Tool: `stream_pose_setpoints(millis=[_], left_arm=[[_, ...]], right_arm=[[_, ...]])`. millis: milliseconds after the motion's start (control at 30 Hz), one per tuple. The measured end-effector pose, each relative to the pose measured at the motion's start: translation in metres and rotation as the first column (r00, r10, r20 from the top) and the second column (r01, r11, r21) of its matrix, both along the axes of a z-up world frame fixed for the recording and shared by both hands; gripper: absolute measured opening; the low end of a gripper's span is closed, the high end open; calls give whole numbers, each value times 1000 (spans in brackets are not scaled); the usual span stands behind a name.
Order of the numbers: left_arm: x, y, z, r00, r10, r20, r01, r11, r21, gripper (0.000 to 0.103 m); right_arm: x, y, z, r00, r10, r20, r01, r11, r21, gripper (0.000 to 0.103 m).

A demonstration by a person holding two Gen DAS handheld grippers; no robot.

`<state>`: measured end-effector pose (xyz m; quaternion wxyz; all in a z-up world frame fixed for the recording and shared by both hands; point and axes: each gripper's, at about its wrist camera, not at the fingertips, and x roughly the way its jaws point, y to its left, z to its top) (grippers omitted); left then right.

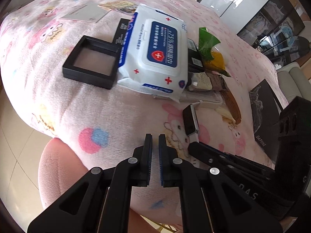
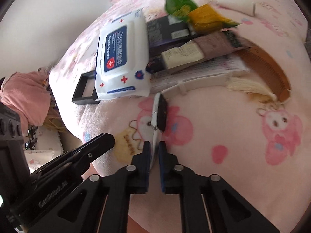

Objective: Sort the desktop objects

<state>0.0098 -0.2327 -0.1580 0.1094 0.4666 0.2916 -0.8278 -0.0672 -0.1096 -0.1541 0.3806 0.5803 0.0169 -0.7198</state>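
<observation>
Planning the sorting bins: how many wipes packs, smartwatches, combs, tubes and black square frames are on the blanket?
Wet wipes pack: 1
Smartwatch: 1
Wooden comb: 1
Tube: 1
Black square frame: 1
Total: 5

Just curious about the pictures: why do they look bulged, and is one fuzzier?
Both views are fisheye, so edges curve. Left wrist view: wipes pack fairly crisp, windows at top right glaring. Right wrist view: motion-smeared, worst on the green wrapper and comb.
</observation>
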Motion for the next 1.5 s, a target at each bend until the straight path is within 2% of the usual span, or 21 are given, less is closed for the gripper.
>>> stream_pose_setpoints(millis=[300,467,567,733,800,867,933,1100,1167,1200,1233,1267,1367,1500], left_arm=[[-13,29,-6,995,-99,-1,99,995,30,3],[-21,42,-14,990,-144,16,142,988,56,3],[-22,45,-13,987,-163,13,162,985,63,3],[-16,30,-7,993,-119,16,118,991,57,3],[-13,22,-4,995,-99,13,98,994,50,3],[-10,15,-2,996,-84,12,83,996,45,3],[-8,9,-2,998,-65,17,64,997,35,3],[-5,5,-4,998,-59,18,58,997,45,3],[-7,7,-4,998,-66,21,65,997,43,3],[-7,8,-5,997,-69,23,68,997,42,3],[-8,9,-5,997,-75,23,74,996,43,3],[-9,11,-5,996,-81,23,80,996,45,4],[-12,18,-4,995,-103,14,103,994,47,5],[-22,34,-7,989,-150,8,149,987,56,5]], right_arm=[[-10,56,16,995,-96,7,96,995,-41,3],[-3,55,20,999,-37,14,38,997,-62,3],[3,47,18,1000,-12,8,12,999,-35,4],[4,47,9,999,-7,40,8,1000,-25,5],[5,43,9,999,2,35,-1,1000,-25,10],[7,36,9,999,15,30,-14,1000,-25,31],[9,30,7,999,29,41,-28,999,-31,42],[11,25,7,999,38,27,-38,999,-23,42],[11,26,8,999,49,11,-49,998,-28,41],[10,26,5,999,43,9,-43,999,-8,35],[9,27,2,999,35,6,-35,999,14,17],[6,29,-3,1000,17,4,-17,999,39,10],[4,38,0,1000,-12,-7,13,999,32,3],[3,53,19,996,-50,-75,52,998,28,2]])
